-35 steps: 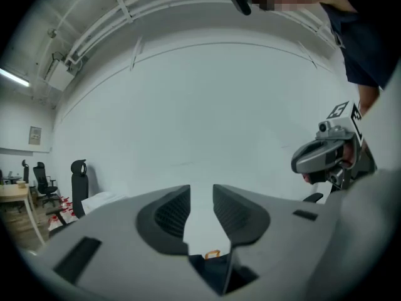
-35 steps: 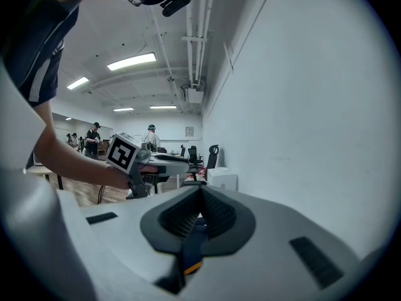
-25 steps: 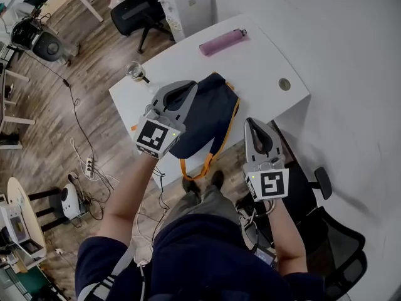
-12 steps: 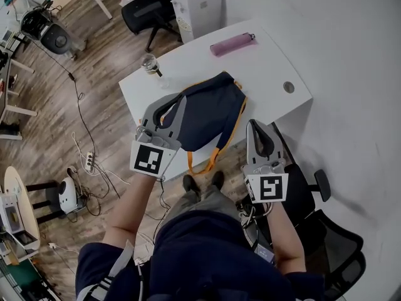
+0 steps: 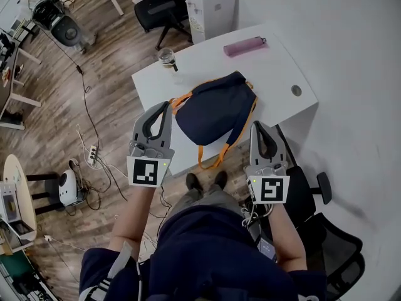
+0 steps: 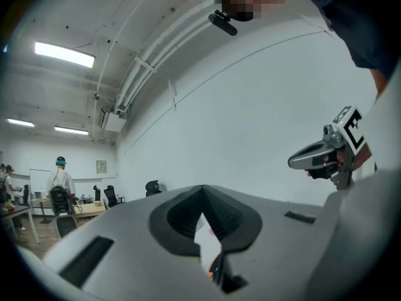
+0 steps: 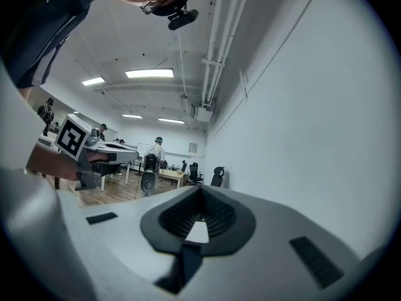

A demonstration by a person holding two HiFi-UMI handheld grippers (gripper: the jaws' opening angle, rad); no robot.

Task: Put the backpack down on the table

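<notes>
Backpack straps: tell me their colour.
Orange straps on the navy backpack; the head view shows them best.

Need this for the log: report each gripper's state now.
Left gripper: closed, nothing held.
Right gripper: closed, nothing held.

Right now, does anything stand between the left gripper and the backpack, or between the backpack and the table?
Nothing visible does. The backpack lies on the white table, an orange strap hanging over its near edge. The left gripper, shut and empty, sits right beside it; the glass and purple case lie farther back.
</notes>
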